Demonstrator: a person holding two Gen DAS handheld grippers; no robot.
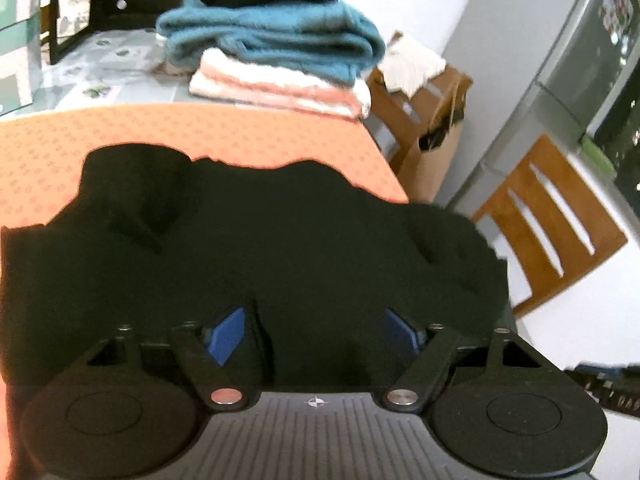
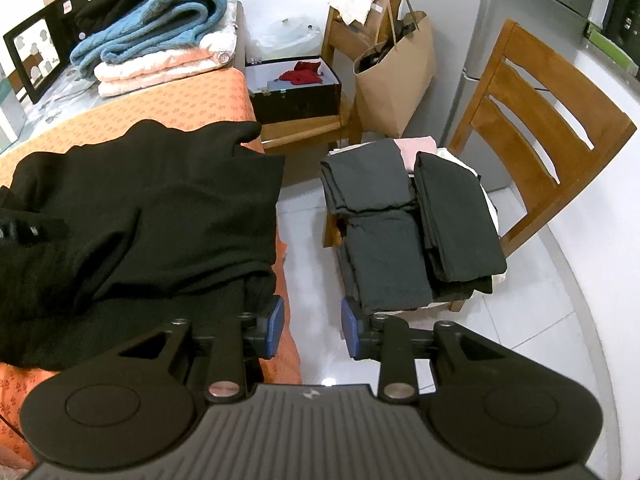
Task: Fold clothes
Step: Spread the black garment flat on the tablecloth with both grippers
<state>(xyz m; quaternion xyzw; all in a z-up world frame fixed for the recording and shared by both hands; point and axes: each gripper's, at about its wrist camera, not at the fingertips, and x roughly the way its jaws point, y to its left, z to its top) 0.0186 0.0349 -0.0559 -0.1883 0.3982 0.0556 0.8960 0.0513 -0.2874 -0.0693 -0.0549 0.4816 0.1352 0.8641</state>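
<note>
A black garment (image 1: 280, 240) lies rumpled on the orange tablecloth (image 1: 240, 136); it also shows in the right wrist view (image 2: 140, 216), reaching the table's right edge. My left gripper (image 1: 316, 334) is open, its blue pads wide apart, with the garment's near edge bunched between them. My right gripper (image 2: 312, 328) is open and empty, just off the table's right edge, its left pad (image 2: 276, 326) close to the garment's corner.
A stack of folded clothes (image 2: 160, 28), black, blue and pink-white, sits at the table's far end. A wooden chair (image 2: 532, 128) holds folded dark clothes (image 2: 400, 220). A paper bag (image 2: 396, 76), a dark box (image 2: 296, 88) and a fridge (image 2: 532, 12) stand beyond.
</note>
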